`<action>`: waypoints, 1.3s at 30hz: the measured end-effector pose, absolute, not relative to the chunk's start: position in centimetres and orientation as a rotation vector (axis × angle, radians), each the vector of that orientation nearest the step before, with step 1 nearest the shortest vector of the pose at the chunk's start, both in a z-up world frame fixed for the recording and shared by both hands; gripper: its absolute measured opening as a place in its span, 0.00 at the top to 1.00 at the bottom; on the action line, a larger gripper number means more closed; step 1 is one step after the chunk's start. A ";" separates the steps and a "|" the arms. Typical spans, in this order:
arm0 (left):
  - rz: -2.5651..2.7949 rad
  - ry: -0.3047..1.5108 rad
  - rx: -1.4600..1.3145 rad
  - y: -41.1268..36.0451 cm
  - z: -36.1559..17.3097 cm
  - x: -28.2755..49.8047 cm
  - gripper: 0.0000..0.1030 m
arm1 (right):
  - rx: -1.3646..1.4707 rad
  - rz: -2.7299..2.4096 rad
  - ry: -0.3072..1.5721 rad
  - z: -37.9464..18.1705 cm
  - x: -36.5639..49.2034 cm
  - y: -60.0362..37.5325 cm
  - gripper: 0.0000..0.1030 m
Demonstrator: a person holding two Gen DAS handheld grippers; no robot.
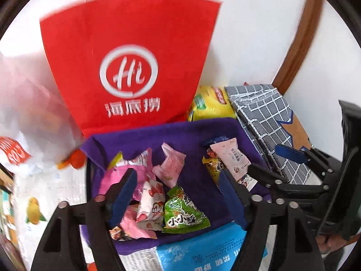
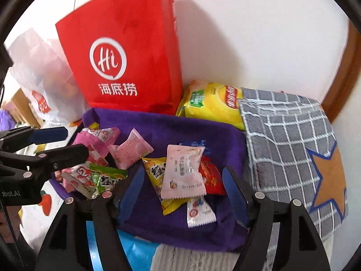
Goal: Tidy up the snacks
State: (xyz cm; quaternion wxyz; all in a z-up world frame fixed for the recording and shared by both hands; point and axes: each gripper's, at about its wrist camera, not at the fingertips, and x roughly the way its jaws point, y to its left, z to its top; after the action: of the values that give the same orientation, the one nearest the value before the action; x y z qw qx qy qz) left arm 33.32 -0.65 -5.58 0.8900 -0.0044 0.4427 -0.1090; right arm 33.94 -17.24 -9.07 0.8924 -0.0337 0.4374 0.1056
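Observation:
A purple felt box (image 1: pixel 158 133) (image 2: pixel 176 124) holds several wrapped snacks. Pink packets (image 1: pixel 168 167) and a green packet (image 1: pixel 182 214) lie at its left. A pale pink packet (image 2: pixel 182 174), a yellow one (image 2: pixel 155 171) and a red one (image 2: pixel 211 176) lie at its right. My left gripper (image 1: pixel 178 192) hangs open over the left pile, empty. My right gripper (image 2: pixel 182 192) hangs open over the right pile, empty. Each gripper shows in the other's view: the right gripper (image 1: pixel 273 164) at the right, the left gripper (image 2: pixel 67 142) at the left.
A red paper bag (image 1: pixel 130 67) (image 2: pixel 126 56) stands behind the box against a white wall. A yellow chip bag (image 2: pixel 209 103) and a grey checked fabric box (image 2: pixel 288 140) are at the right. A white plastic bag (image 2: pixel 42 85) is at the left. A blue pack (image 1: pixel 203 250) lies in front.

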 end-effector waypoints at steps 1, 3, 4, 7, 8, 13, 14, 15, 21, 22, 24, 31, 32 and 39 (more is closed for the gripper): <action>-0.215 0.909 -0.001 -0.7 -5.3 32.8 0.25 | -0.064 0.212 0.910 -8.7 33.5 -17.3 0.31; -0.202 0.910 0.002 -0.6 -4.9 31.7 0.25 | -0.067 0.170 0.915 -7.8 32.3 -17.6 0.31; -0.202 0.913 0.001 -0.6 -4.7 31.2 0.25 | -0.071 0.152 0.905 -7.2 31.4 -17.6 0.31; -0.182 0.899 0.003 0.0 -3.9 28.7 0.25 | -0.055 0.137 0.872 -5.7 28.9 -17.8 0.31; -0.178 0.892 0.001 0.2 -3.7 27.9 0.24 | -0.051 0.133 0.866 -5.3 28.0 -17.8 0.31; -0.155 0.864 -0.011 0.7 -2.5 22.6 0.20 | -0.050 0.113 0.824 -2.9 22.7 -17.4 0.31; -0.149 0.857 -0.013 0.7 -2.3 21.5 0.20 | -0.048 0.113 0.815 -2.5 21.4 -17.3 0.31; -0.143 0.851 -0.019 0.7 -2.1 20.4 0.20 | -0.044 0.113 0.806 -2.1 20.3 -17.4 0.31; -0.125 0.812 -0.036 0.3 -1.0 14.0 0.18 | -0.060 0.122 0.750 -0.8 12.9 -17.0 0.28; -0.115 0.805 -0.035 0.1 -0.8 13.0 0.18 | -0.064 0.121 0.738 -0.6 11.8 -17.0 0.20; -0.103 0.787 -0.039 -0.1 -0.3 11.2 0.17 | -0.052 0.119 0.712 -0.3 9.8 -17.1 0.12; -0.065 0.730 -0.029 -1.1 0.5 5.8 0.13 | -0.016 0.096 0.648 0.3 3.6 -18.5 0.02; -0.065 0.726 -0.030 -1.2 0.6 5.1 0.13 | -0.028 0.089 0.641 0.3 2.9 -18.6 0.02; -0.053 0.711 -0.029 -2.1 0.4 1.8 0.10 | -0.026 0.042 0.623 0.0 -0.8 -19.9 0.00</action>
State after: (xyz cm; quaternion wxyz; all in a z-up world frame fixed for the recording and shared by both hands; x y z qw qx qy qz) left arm 1.84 -2.14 0.42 0.9370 -0.0142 0.3480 -0.0261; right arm -0.83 -19.92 -0.01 0.9515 -0.0130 0.3065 0.0209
